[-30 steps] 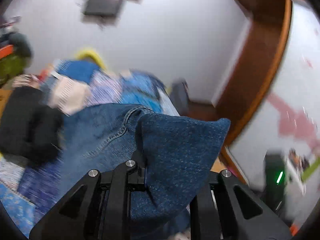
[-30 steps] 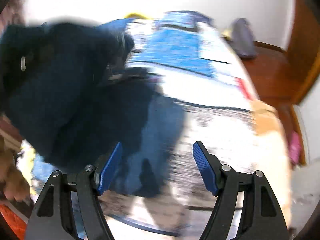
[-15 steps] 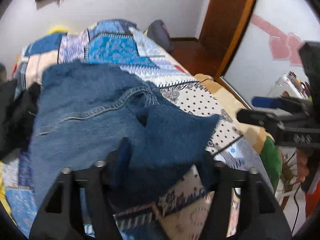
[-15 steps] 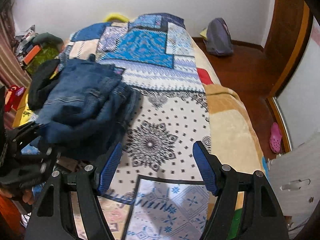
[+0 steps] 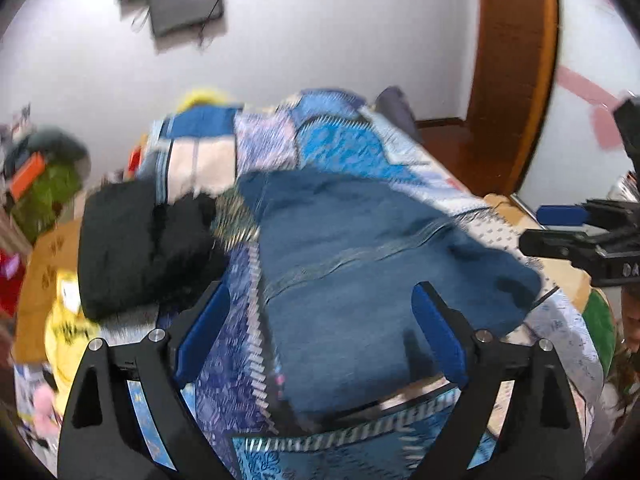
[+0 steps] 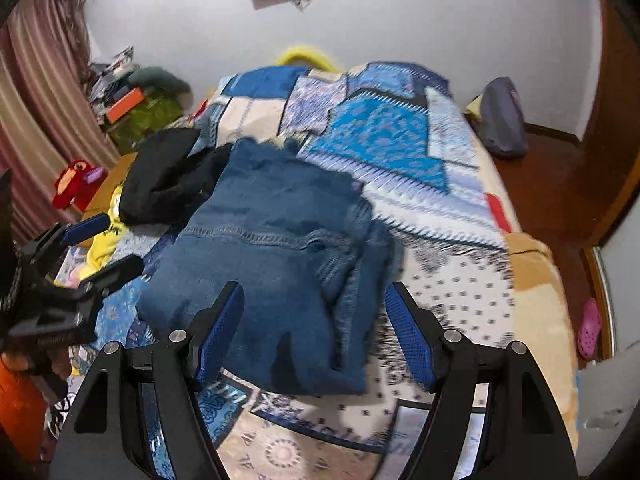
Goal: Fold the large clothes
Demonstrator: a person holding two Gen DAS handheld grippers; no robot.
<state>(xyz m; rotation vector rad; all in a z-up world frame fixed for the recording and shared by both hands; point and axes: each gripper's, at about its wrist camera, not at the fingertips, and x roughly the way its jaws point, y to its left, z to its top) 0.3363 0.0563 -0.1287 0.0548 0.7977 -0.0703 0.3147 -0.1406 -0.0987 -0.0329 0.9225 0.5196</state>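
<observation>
A pair of blue jeans (image 5: 360, 260) lies folded on the patchwork quilt (image 5: 340, 148) of a bed. My left gripper (image 5: 320, 334) hovers over the near end of the jeans; its jaws are opening, wide apart, and the pads press on nothing. In the right wrist view the same jeans (image 6: 280, 264) spread out ahead of my right gripper (image 6: 314, 338), which stands open above their near edge. Each gripper shows in the other's view: the right gripper (image 5: 556, 230) at the right edge, the left gripper (image 6: 104, 248) at the left.
A black garment (image 6: 168, 176) is bunched beside the jeans on the left, with a yellow garment (image 5: 68, 316) below it. A grey backpack (image 6: 502, 124) sits on the wooden floor. Green bag and clutter (image 6: 148, 112) stand by the curtain. A pink shoe (image 6: 590, 328) lies at the right.
The left gripper was shut on a fold of denim held up; it has opened wide and let go, and the jeans now lie flat on the bed. The right gripper stayed open.
</observation>
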